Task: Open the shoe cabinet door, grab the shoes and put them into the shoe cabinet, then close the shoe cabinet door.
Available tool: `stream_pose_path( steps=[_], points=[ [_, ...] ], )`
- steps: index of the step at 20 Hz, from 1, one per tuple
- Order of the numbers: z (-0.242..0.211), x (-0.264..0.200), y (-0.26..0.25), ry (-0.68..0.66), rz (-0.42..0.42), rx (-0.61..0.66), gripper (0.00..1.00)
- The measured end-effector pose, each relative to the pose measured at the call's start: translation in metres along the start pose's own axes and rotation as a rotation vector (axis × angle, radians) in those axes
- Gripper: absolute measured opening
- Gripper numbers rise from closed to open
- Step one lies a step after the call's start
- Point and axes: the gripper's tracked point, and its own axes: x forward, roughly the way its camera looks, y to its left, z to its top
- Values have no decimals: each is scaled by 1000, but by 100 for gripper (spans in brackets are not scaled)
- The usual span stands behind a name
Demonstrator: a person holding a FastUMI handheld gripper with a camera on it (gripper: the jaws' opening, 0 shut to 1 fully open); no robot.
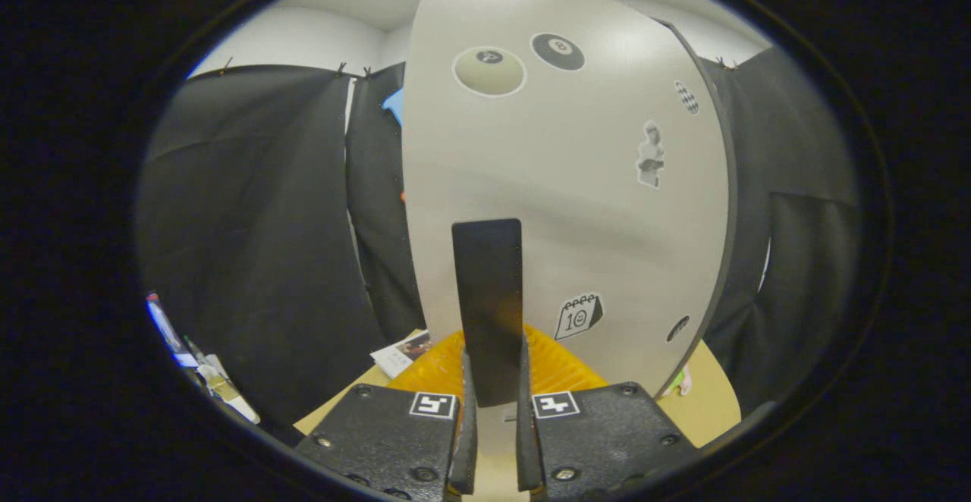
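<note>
Gripping the flat black handle [487, 305] of the sticker-covered pale grey cabinet door [561, 199], the gripper [493, 441] has both fingers pressed on it, apparently to swing the door; the door stands just ahead.

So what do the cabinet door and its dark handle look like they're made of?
Cabinet door: likely laminated board, a smooth matte pale face with a thin dark edge, stickers lying flat. Handle: a flat dark bar, perhaps metal or plastic, hard to tell; the gripper fingers close on it.
</note>
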Motion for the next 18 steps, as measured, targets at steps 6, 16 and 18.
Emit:
stream_pose_path(
  steps=[6,16,18],
  points=[
    [-11,-65,-41,8,66,0,23],
    [-19,-162,-140,-5,1,-21,19],
    [-20,-171,-160,-9,-24,-15,15]
  ],
)
